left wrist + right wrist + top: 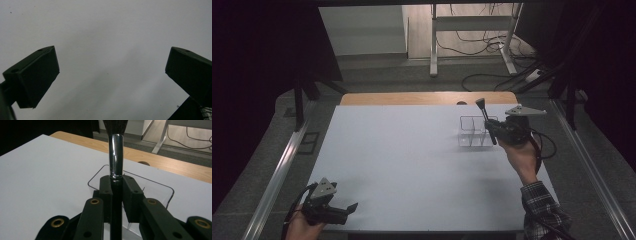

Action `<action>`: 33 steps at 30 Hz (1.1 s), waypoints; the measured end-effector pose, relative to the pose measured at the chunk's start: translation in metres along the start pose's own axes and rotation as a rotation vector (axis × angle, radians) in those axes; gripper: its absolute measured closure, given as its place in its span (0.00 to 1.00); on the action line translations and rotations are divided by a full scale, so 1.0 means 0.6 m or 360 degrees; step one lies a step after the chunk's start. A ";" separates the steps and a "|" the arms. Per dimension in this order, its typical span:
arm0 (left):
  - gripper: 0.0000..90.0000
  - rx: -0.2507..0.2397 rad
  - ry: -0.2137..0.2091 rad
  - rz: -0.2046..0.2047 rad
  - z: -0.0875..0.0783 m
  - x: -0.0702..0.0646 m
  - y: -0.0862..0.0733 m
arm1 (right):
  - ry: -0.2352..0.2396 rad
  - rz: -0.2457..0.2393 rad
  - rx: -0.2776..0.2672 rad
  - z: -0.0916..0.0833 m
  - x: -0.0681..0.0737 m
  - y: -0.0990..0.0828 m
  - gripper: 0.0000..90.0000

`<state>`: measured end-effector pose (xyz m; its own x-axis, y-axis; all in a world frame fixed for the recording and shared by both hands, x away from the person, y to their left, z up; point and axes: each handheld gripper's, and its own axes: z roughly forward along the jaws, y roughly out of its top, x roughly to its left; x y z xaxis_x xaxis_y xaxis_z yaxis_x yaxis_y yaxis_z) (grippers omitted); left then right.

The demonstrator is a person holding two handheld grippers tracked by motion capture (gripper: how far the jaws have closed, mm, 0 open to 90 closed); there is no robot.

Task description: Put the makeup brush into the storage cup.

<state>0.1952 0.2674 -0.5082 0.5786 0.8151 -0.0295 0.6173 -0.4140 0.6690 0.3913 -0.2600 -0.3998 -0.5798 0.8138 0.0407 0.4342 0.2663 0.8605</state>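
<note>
On the white worktop (pixel 412 165), we hold a makeup brush (pixel 116 152) upright over the clear plastic organizer (pixel 473 132) near the far right corner, our right gripper (pixel 117 182) fingers pinching its black handle, while our left gripper (pixel 346 210) rests at the near left corner, fingers spread.

brush (pixel 116 152): black handle, shiny silver collar, dark bristles on top | pose: nearly upright, tilted a little, bristles up, lifted off the table | place: over the near edge of the clear box (pixel 473 131) | box: see-through plastic, open top, inner dividers, standing flat on the white table
</note>
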 end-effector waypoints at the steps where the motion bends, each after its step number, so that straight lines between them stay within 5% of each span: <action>1: 0.00 0.0002 0.0000 0.0001 0.000 0.000 0.000 | -0.0003 -0.0002 -0.0004 -0.001 0.000 0.000 0.87; 33: 0.00 0.0005 0.0011 0.0004 0.000 0.000 0.001 | -0.0073 0.0022 -0.0128 0.004 -0.023 0.023 0.87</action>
<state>0.1953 0.2671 -0.5080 0.5767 0.8167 -0.0229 0.6175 -0.4173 0.6667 0.4068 -0.2664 -0.3899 -0.5408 0.8406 0.0313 0.3842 0.2137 0.8982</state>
